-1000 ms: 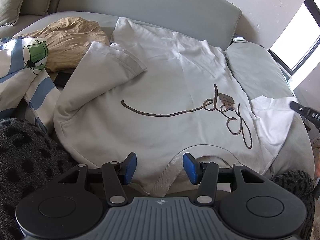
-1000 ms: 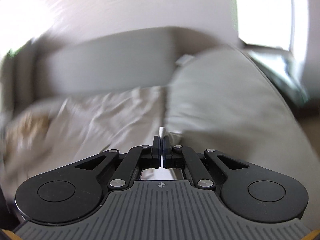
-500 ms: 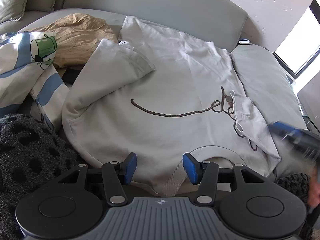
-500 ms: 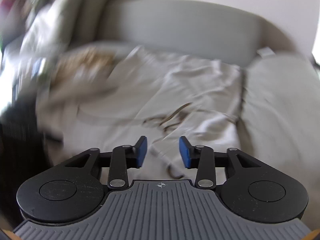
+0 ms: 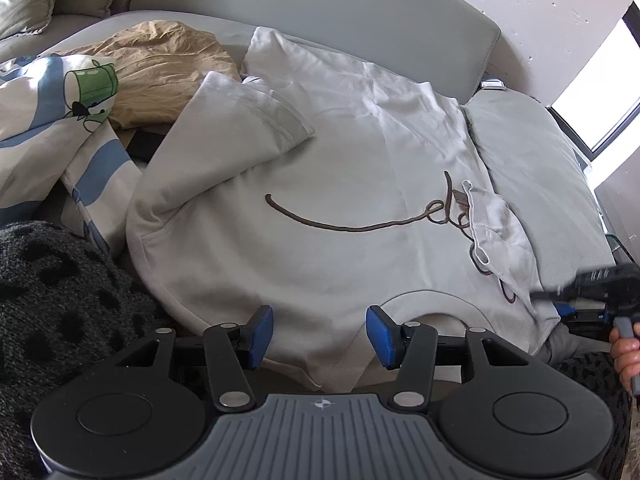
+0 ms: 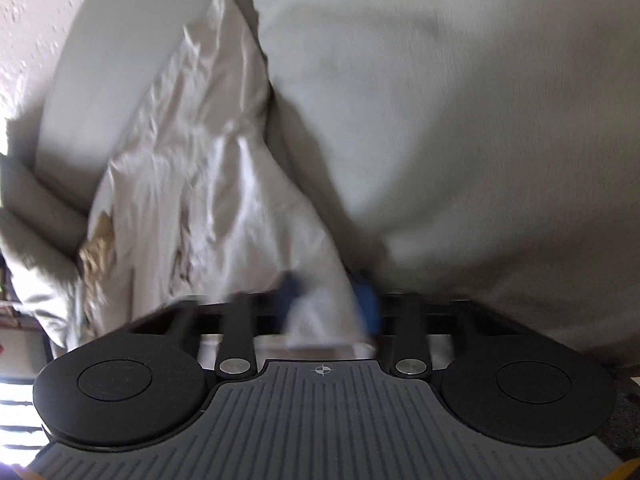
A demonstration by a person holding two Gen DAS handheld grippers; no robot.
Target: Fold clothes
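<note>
**Sweatshirt spread on the sofa, right tool closing on its edge**

The grey sofa [image 5: 280,4] fills both views; its curved backrest runs behind everything, and a bare seat cushion [image 5: 532,168] lies open to the right of the clothes. The pale grey sweatshirt [image 5: 320,184] lies flat across the seat, its collar toward the camera. Its left sleeve [image 5: 240,120] is folded in over the chest, and the right sleeve [image 5: 496,236] lies turned in over the dark script lettering [image 5: 352,226]. The left side is crowded: a blue-and-white striped cloth [image 5: 44,128], a crumpled tan garment [image 5: 160,68] and a dark spotted blanket [image 5: 48,288] press against the sweatshirt's left edge.

The left tool [image 5: 319,334] hangs above the collar with its blue pads spread, gripping nothing. The right tool [image 6: 330,300], blurred, is closing with a fold of the sweatshirt's right edge between its pads; whether they press the cloth yet cannot be told. A hand [image 5: 626,354] shows at the far right.
</note>
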